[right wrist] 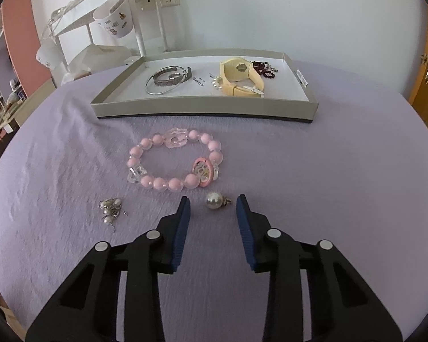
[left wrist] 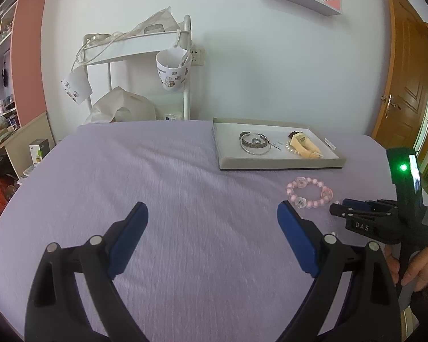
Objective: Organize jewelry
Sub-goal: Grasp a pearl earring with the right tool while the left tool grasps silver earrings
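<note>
Pearl earring (right wrist: 214, 200) lies on lilac cloth (right wrist: 314, 171) btwn right gripper (right wrist: 213, 203) pads, not touching; jaws apart. Pink bead bracelet (right wrist: 175, 161) just beyond, tray (right wrist: 205, 105) w/ bangles farther. Left gripper (left wrist: 212, 218) spread wide, empty.

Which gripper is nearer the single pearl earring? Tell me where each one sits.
Right. The right gripper has the pearl earring between its open fingertips, pads not touching it. The left gripper hovers open over bare purple cloth, off to the side.
</note>
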`<state>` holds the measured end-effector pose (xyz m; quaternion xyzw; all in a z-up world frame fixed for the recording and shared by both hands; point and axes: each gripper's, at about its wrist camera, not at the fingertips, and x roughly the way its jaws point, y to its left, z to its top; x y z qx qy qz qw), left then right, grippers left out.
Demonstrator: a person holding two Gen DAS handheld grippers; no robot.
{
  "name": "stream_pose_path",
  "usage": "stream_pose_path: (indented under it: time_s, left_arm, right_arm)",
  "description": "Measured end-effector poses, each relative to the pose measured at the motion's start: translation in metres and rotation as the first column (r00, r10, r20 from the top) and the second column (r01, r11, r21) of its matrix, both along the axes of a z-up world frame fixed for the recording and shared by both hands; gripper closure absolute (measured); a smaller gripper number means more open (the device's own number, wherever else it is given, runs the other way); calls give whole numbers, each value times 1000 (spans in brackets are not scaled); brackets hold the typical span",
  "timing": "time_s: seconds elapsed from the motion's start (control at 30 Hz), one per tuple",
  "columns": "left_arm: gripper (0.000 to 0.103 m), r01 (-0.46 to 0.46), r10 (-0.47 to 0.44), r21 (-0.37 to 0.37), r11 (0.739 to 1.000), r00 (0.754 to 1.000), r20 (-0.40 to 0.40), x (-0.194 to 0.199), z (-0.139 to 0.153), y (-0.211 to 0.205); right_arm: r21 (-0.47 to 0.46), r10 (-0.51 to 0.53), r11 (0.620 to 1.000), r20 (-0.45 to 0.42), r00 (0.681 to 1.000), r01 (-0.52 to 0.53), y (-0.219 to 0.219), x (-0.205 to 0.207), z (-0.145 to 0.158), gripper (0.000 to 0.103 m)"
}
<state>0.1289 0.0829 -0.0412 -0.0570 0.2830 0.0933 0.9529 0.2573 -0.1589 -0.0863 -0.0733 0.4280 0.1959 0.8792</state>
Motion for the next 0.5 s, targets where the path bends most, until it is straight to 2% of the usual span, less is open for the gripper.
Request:
stream_pose_path:
  time_s: [0.3, 0.5]
  left_arm:
    - [11, 25, -25, -12, 1000, 1000, -18, 4, -5, -8]
    - [11, 56, -56, -14, 998, 998, -35, 7, -9, -17]
  right_arm:
    - [-51, 22, 998, 19, 1000, -21, 12, 2, 0, 82]
    - [-46, 17, 999, 12, 1000, -16, 6, -3, 1, 83]
